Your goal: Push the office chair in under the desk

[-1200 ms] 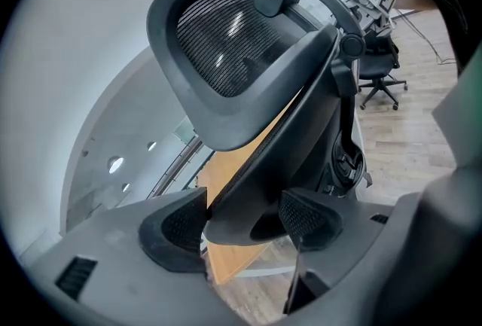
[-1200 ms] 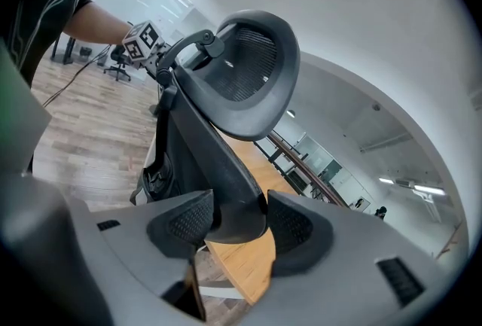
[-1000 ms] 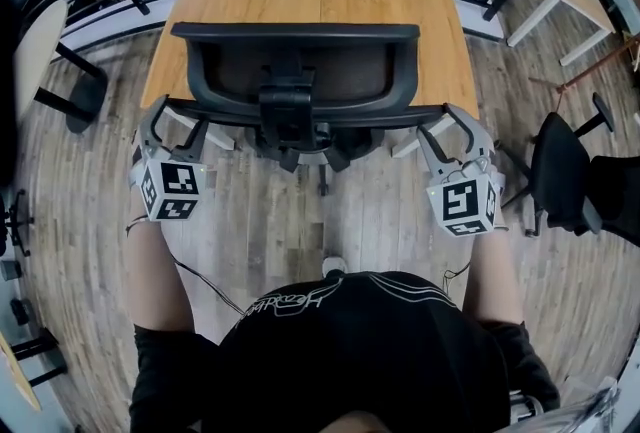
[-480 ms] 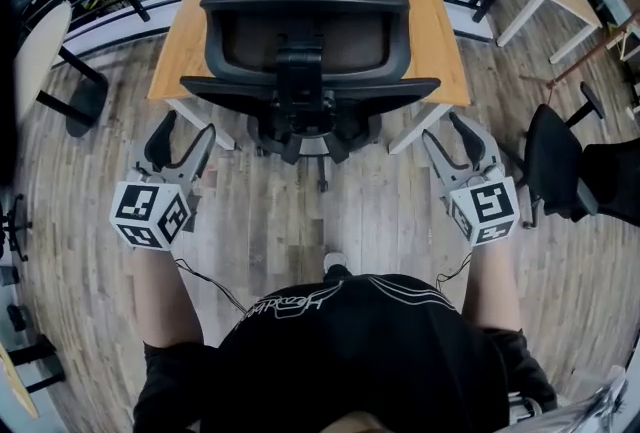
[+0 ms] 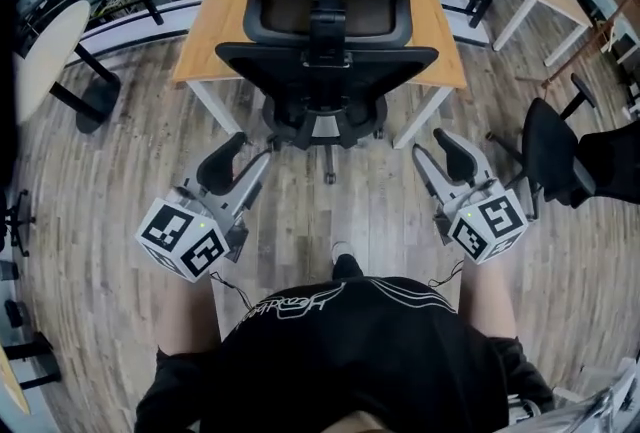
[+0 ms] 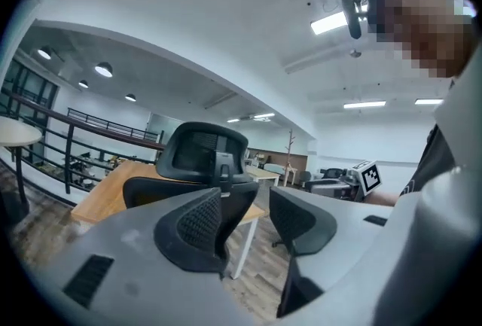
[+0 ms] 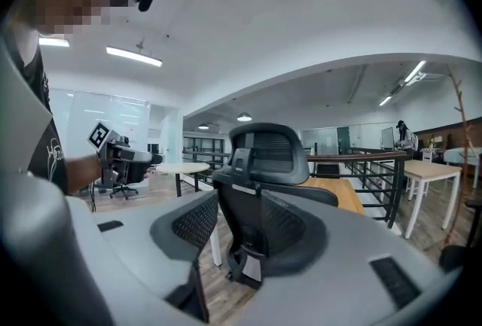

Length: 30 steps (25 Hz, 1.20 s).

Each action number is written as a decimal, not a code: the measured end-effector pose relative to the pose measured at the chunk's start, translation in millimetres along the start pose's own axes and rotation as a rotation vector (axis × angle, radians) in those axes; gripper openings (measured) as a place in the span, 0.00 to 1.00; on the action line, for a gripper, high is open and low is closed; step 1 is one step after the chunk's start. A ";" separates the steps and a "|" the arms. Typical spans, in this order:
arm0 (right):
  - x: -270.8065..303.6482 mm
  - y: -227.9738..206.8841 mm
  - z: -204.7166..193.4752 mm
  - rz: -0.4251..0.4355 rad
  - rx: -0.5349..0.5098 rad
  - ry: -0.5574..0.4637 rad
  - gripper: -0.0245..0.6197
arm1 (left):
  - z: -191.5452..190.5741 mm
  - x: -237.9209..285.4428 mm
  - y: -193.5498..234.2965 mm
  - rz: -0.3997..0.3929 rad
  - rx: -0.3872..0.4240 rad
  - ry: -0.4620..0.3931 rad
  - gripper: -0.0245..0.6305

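Right, here's what I've got: the office chair point(image 5: 327, 51) stands at the near edge of the desk point(image 5: 220, 21), centred between the desk's white legs point(image 5: 215, 106), with its back up against that near edge and its star base point(image 5: 325, 136) showing just on my side of it. I'd judge it close to home, maybe fully in. Both tools hang apart from the chair, on my side of the desk. The left gripper point(image 5: 240, 163) sits off the desk's near-left corner and the right gripper point(image 5: 438, 153) off its near-right corner. The jaws of each are easing together, with nothing but air between the pads. The chair only shows in the distance through each gap. As for handling, it rides on castors over a plank floor point(image 5: 100, 181), so I expect it to roll with little effort but also to swivel and wander if I lean on one side alone. The frame looks stiff plastic. The mesh panel in the back will likely give, so that's a poor place to press. If it needs another nudge, I'd set one tool on each end of the wide dark bar across the back and push evenly toward the desk, with no pinching needed. A second dark chair point(image 5: 555, 161) stands well clear, off the desk's right side.
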State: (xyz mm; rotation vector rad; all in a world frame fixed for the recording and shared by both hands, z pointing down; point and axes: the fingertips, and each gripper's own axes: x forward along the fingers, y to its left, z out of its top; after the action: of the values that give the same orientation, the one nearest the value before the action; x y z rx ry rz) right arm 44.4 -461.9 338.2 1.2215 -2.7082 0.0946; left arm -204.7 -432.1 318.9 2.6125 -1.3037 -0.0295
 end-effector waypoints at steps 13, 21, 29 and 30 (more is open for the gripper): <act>-87.6 140.5 3.4 0.162 0.150 -0.048 0.14 | -15.3 -88.7 -123.5 -0.215 -0.141 -0.016 0.07; -112.3 199.6 3.8 0.305 0.244 -0.072 0.11 | -30.5 -113.8 -160.8 -0.268 -0.151 -0.006 0.05; -126.1 219.9 4.6 0.319 0.230 -0.073 0.10 | -35.6 -124.0 -179.2 -0.303 -0.117 0.009 0.05; -127.5 221.9 4.1 0.319 0.228 -0.074 0.10 | -35.5 -125.7 -180.1 -0.309 -0.124 0.007 0.05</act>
State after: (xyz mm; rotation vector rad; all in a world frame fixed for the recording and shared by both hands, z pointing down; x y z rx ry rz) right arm -39.4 -221.3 313.9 0.8442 -3.0011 0.4157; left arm -135.0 -221.2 306.3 2.6750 -0.8550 -0.1466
